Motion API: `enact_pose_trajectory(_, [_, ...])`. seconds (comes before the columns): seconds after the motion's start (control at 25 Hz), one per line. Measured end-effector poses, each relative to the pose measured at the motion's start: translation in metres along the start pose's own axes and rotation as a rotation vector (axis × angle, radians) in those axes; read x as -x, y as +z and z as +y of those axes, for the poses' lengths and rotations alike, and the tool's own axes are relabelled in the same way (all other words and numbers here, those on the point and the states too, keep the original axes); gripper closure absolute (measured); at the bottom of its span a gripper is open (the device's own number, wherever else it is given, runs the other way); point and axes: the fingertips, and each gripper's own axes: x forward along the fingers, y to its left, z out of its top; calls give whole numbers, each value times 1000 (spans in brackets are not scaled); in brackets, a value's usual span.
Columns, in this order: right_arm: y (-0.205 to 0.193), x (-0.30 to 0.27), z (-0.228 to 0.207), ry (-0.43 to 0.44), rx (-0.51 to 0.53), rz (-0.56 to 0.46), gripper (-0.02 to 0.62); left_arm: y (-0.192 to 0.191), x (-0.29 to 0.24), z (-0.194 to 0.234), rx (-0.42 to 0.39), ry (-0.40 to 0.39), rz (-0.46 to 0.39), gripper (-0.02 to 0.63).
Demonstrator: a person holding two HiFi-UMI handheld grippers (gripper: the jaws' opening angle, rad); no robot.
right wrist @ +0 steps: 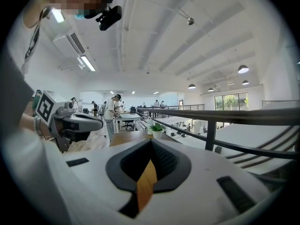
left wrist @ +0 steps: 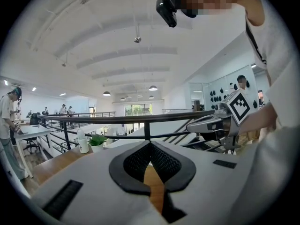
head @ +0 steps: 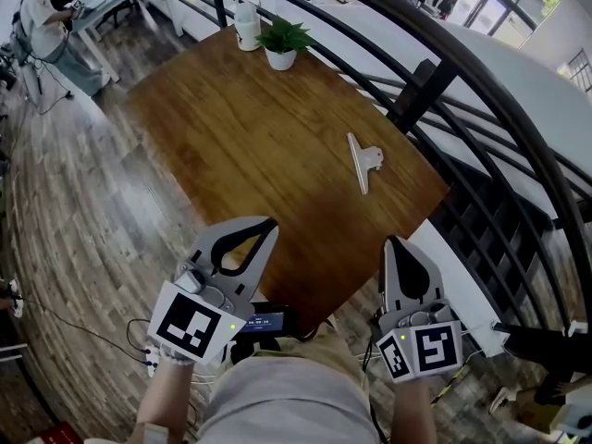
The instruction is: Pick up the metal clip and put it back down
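Note:
The metal clip (head: 363,161) lies flat on the wooden table (head: 250,137), near its right edge. My left gripper (head: 268,224) hovers at the table's near edge, shut with nothing between its tips. My right gripper (head: 392,242) is level with it, beyond the table's near right corner, also shut and empty. Both are well short of the clip. In the left gripper view the shut left gripper (left wrist: 150,144) points level over the table, and the right gripper (left wrist: 213,122) shows at the right. In the right gripper view the shut right gripper (right wrist: 151,142) faces the potted plant (right wrist: 156,129). The clip is hidden in both gripper views.
A potted plant (head: 283,43) and a white bottle (head: 247,26) stand at the table's far end. A black metal railing (head: 444,91) runs along the table's right side. A person (head: 42,26) stands by another table at the far left.

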Motion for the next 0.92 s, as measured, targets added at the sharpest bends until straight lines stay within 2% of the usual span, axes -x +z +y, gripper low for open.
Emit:
enact_pose_trajectory(0.36, [4,-3,3,3,0,-2,594,1,-2,-1,-15,-12,5,601])
enact_pose_trajectory(0.92, [1,-5,2,6,12,7,594,-2,-6,0,9,-3,8,600])
